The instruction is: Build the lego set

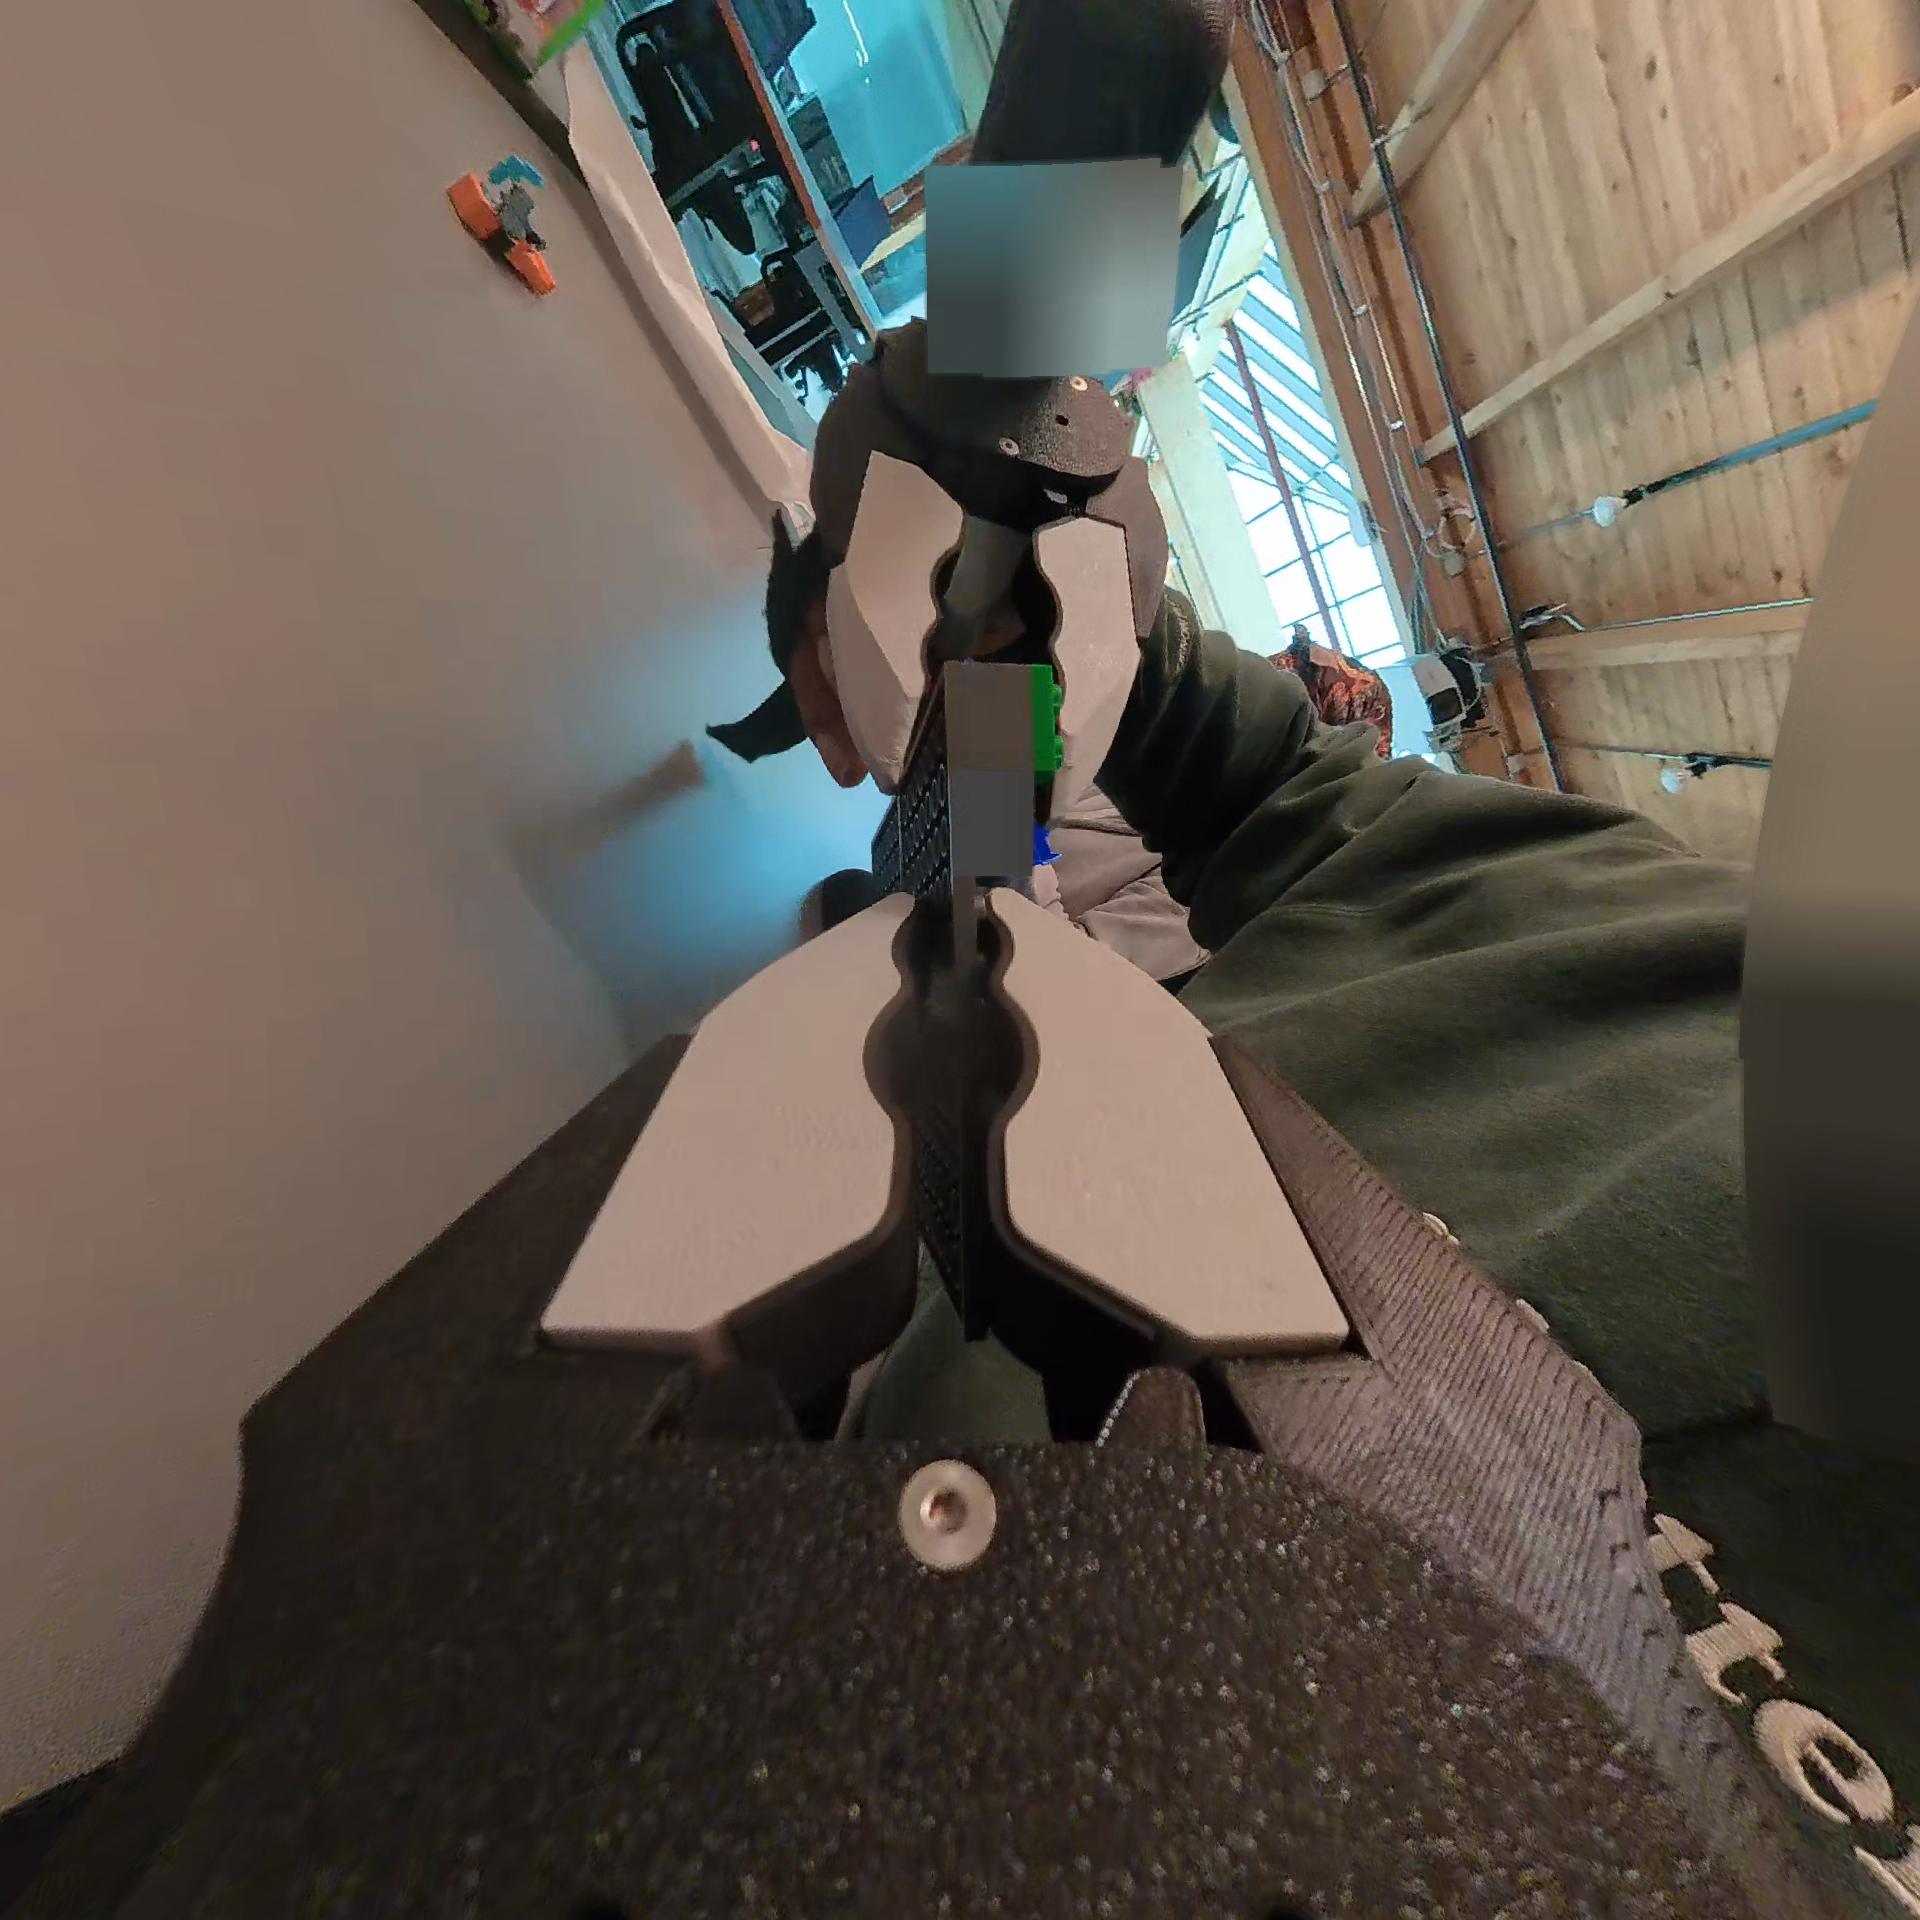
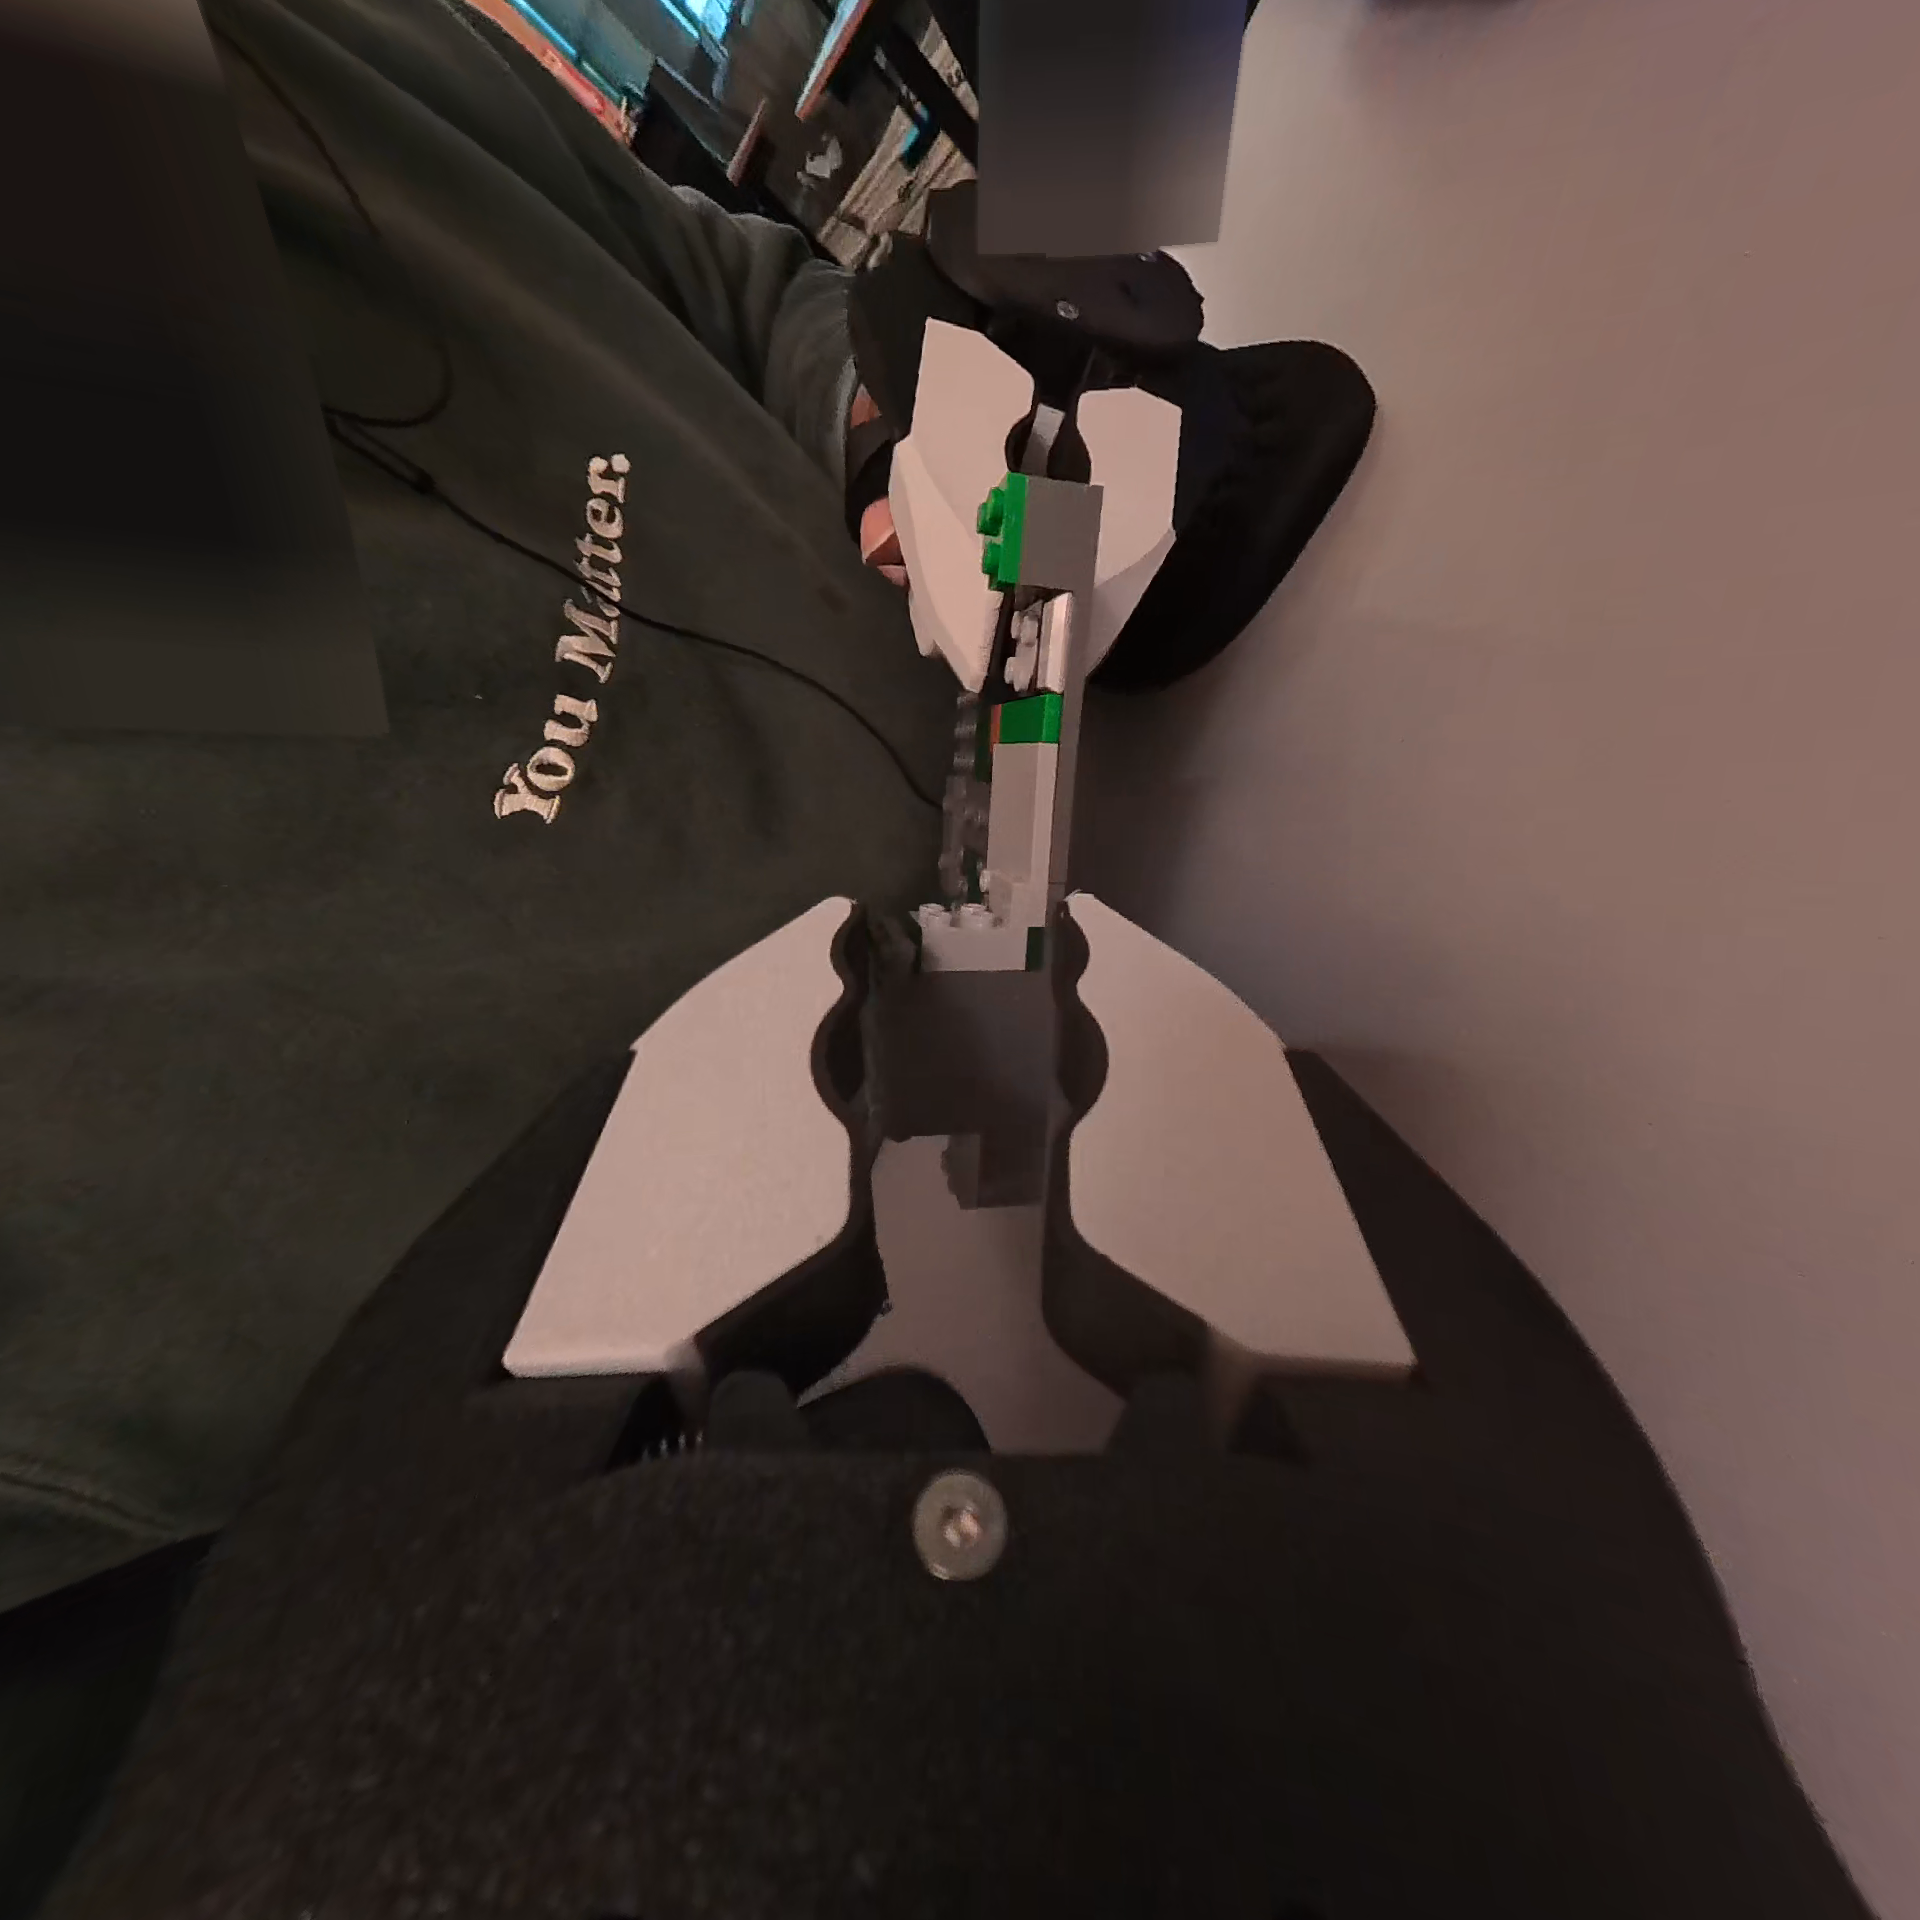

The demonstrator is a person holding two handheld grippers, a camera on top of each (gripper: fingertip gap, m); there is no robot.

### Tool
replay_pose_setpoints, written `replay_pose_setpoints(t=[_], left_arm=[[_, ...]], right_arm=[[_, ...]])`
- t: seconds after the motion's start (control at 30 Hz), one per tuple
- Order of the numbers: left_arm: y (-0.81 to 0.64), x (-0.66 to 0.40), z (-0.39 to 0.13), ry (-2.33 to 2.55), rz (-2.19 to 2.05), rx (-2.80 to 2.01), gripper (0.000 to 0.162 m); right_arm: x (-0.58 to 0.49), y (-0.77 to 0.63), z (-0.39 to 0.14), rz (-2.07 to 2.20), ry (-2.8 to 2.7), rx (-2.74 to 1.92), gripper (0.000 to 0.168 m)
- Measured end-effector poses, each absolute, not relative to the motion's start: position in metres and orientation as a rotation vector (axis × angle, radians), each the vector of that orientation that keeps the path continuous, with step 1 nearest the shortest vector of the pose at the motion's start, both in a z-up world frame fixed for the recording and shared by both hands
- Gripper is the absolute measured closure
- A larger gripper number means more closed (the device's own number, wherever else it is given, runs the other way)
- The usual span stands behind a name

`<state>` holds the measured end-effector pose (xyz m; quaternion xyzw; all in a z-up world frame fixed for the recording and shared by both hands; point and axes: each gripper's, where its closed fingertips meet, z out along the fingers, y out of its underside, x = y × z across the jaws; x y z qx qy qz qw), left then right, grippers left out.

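My left gripper (image 1: 951,914) and right gripper (image 2: 961,914) each clench one end of the build (image 2: 1023,790). Uneven pull could, I judge, snap it apart.

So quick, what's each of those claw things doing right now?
Left gripper: closed on one end of the lego build.
Right gripper: closed on the other end of the same lego build, gripping its grey bricks.

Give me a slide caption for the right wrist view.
Right claw and left claw grip opposite ends of a grey-and-green lego assembly above a pale table.
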<state>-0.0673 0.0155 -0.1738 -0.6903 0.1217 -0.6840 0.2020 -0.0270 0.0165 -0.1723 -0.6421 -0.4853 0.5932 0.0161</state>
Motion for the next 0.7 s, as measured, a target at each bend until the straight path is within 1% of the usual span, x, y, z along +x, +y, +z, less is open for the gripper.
replay_pose_setpoints(t=[0.23,0.47,0.6,0.7], left_arm=[[0.014,-0.066,-0.17,0.333,-1.925,-1.922,0.155],[0.016,-0.064,-0.174,0.27,-1.95,-1.951,0.156],[0.015,-0.063,-0.173,0.284,-1.941,-1.945,0.155],[0.016,-0.062,-0.173,0.292,-1.923,-1.946,0.155]], right_arm=[[-0.026,0.012,-0.167,1.748,-1.547,-1.96,0.13],[-0.025,0.01,-0.173,1.634,-1.578,-1.976,0.126],[-0.026,0.006,-0.177,1.589,-1.618,-1.991,0.118],[-0.028,0.005,-0.177,1.577,-1.622,-2.002,0.117]])
